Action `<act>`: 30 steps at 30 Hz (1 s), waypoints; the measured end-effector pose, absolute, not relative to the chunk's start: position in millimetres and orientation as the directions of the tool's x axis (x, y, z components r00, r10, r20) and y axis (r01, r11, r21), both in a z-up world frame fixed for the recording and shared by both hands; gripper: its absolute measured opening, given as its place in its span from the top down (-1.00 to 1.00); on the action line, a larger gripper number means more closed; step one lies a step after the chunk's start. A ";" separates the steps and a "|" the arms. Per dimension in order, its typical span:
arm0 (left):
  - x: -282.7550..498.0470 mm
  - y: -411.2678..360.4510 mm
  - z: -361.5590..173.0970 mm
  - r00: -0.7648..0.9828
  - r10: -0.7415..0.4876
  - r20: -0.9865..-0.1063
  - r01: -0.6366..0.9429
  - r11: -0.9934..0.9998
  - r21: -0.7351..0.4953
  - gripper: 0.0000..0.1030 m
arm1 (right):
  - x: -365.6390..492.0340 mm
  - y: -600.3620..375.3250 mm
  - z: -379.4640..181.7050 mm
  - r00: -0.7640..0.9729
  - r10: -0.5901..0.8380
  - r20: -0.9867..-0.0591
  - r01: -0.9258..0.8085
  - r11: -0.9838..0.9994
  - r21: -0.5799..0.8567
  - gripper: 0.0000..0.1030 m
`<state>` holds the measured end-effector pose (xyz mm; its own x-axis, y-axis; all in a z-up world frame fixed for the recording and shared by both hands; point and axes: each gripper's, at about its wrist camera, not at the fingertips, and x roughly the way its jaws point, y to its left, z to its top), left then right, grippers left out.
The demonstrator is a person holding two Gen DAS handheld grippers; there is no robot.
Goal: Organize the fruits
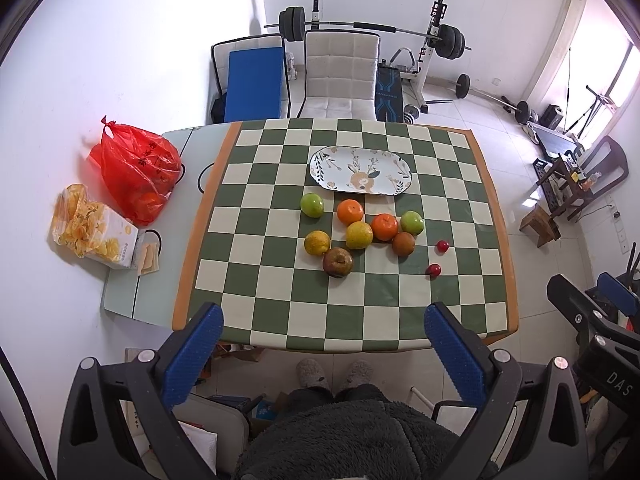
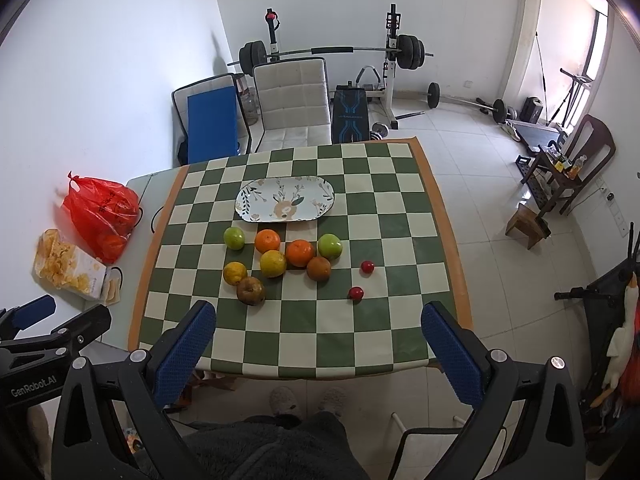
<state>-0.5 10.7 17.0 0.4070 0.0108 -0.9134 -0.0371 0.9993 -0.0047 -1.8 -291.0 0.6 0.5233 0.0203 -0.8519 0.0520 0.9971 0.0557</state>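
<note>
The red bag's contents are barely legible. The oval plate, long axis running left-right, lies empty just behind the loose fruits mid-table. Left gripper and right gripper both hover spread wide, holding nothing.

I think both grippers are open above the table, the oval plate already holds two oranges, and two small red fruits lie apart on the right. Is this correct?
Not quite. The oval plate is empty: both oranges lie on the checkered cloth in front of it, as the left wrist view shows. The rest holds: left gripper and right gripper are open, and the two small red fruits lie apart on the right.
</note>
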 end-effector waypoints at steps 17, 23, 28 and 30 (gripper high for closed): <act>76.1 29.9 -8.9 0.500 0.341 -0.796 -0.213 0.939 0.269 -1.00 | 70.3 -315.1 -58.5 0.508 0.152 -0.848 0.065 0.975 0.214 -1.00; 136.0 54.2 -100.3 0.305 0.344 -0.888 -0.187 0.936 0.299 -1.00 | 142.9 -306.7 -153.3 0.398 0.236 -0.886 0.050 0.959 0.278 -0.99; 188.9 73.6 -189.0 0.087 0.120 -0.989 -0.181 0.978 0.103 -0.89 | 190.0 -303.3 -246.2 0.280 0.241 -0.929 0.119 0.952 0.283 -0.84; 207.9 78.4 -222.5 -0.002 -0.001 -1.000 -0.207 0.978 -0.001 -0.70 | 205.0 -305.4 -278.1 0.235 0.253 -0.939 0.156 0.943 0.293 -0.78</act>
